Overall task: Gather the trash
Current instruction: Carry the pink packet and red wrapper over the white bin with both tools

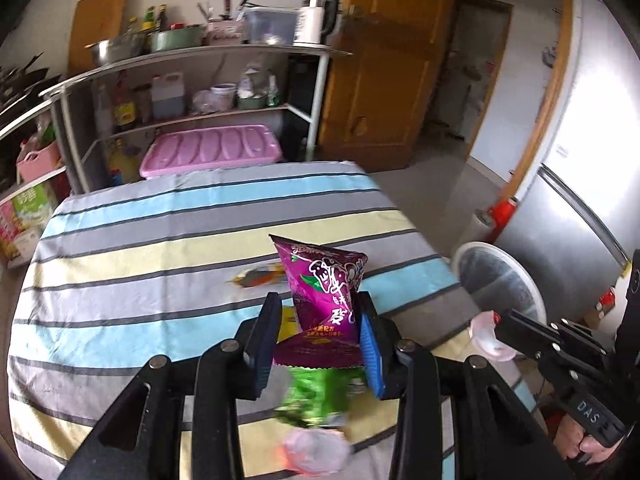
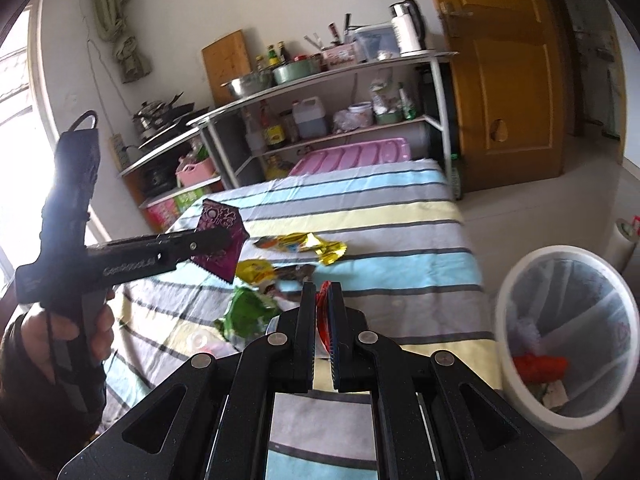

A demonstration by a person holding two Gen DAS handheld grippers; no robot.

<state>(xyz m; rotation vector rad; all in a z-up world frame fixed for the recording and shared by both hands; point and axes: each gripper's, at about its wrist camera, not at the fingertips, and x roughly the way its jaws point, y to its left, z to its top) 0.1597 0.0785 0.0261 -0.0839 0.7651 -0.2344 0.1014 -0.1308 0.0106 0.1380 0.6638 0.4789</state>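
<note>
My left gripper [image 1: 318, 312] is shut on a purple snack wrapper [image 1: 326, 292] and holds it above the striped table [image 1: 120, 248]; it also shows in the right wrist view [image 2: 218, 240]. My right gripper [image 2: 322, 300] is shut on a thin red-edged wrapper [image 2: 323, 320] above the table's near edge. On the table lie a green wrapper [image 2: 246, 314], a yellow wrapper [image 2: 256, 270], a gold foil wrapper [image 2: 316, 246] and a pinkish clear plastic piece [image 1: 316, 450]. A white trash bin [image 2: 568, 336] with a clear liner stands on the floor to the right.
A metal shelf rack [image 1: 200, 92] with bottles, bowls and a kettle stands behind the table. A pink lidded box [image 1: 212, 150] sits at its foot. A wooden door [image 1: 396, 60] and a silver fridge [image 1: 580, 160] are to the right.
</note>
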